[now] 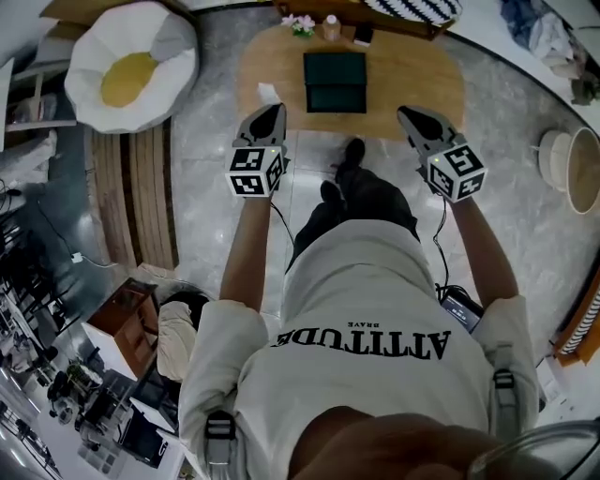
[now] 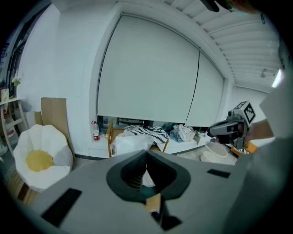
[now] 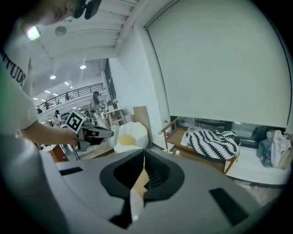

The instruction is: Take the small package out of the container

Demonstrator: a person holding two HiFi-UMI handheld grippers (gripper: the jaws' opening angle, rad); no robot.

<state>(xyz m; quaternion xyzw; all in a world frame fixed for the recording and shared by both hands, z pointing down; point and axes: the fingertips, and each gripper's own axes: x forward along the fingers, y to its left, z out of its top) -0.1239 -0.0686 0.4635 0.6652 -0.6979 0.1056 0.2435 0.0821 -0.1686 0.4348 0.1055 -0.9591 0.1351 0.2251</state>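
Observation:
A dark green box-shaped container sits on the oval wooden table ahead of the person. No small package shows in it from here. My left gripper hovers at the table's near-left edge, jaws shut and empty. At the near-right edge my right gripper is held the same way, its jaws together with nothing between them. Both are short of the container. Seen from its own camera, the left gripper points at the room wall, and the right gripper likewise faces the room.
A small white object lies on the table's left edge. Flowers and a small jar stand at the far edge. A white beanbag with a yellow cushion is to the left, and white baskets are to the right.

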